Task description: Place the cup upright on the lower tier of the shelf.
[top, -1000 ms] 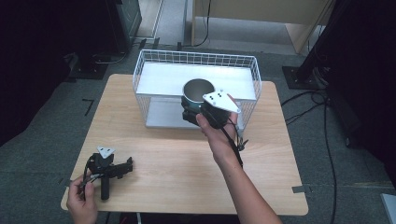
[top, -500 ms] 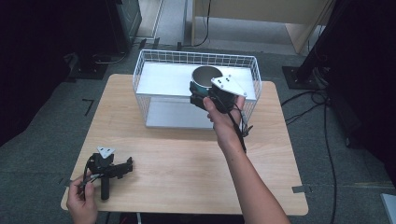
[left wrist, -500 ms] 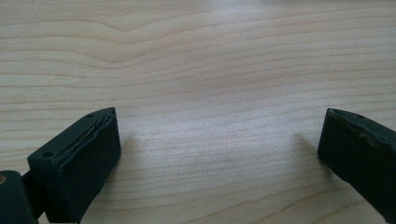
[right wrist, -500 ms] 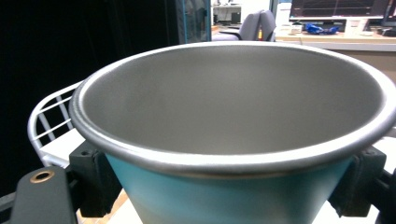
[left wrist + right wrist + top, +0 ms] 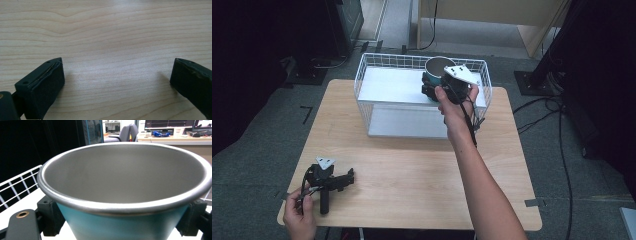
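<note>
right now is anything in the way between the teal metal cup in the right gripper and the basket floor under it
Nothing visible. The right gripper holds the teal steel-lined cup upright above the white wire basket, past its rim; the white floor below looks bare.

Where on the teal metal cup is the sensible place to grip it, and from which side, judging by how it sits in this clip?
Across the outer wall just under the rolled rim, coming in level from the side. The cup flares upward, so the rim stops it slipping down. The right gripper is shut on it exactly so, jaws on opposite sides, above the wire basket.
</note>
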Demonstrator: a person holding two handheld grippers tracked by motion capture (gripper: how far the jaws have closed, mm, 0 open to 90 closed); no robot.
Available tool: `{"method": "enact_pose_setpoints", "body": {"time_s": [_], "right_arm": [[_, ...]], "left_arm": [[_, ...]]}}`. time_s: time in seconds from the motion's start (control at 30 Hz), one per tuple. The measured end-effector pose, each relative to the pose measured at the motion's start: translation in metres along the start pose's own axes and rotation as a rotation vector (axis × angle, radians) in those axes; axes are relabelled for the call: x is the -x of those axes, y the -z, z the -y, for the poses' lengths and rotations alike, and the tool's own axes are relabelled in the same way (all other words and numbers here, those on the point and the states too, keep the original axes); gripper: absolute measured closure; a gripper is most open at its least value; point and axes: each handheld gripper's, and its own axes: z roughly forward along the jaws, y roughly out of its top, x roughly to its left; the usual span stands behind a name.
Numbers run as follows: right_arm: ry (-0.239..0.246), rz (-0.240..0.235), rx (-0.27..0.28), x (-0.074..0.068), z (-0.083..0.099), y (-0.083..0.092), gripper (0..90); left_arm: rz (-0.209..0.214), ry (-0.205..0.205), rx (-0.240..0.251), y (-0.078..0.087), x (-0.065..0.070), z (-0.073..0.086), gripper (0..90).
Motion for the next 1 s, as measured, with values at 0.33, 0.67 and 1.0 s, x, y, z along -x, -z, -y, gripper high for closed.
{"method": "enact_pose_setpoints", "body": {"time_s": [0.33,0.67,1.0], "right_arm": [[-0.001,0.03,-0.015,0.005,-0.002,-0.025,14.8],[0.002,0.05,-0.012,0.011,-0.002,-0.032,14.8],[-0.007,0.064,-0.018,0.016,0.001,-0.034,14.7]], "left_arm": [[-0.001,0.0,0.001,0.0,0.0,0.0,0.0],[0.0,0.002,0.002,0.0,0.0,0.0,0.0],[-0.001,0.0,0.001,0.0,0.0,0.0,0.0]]}}
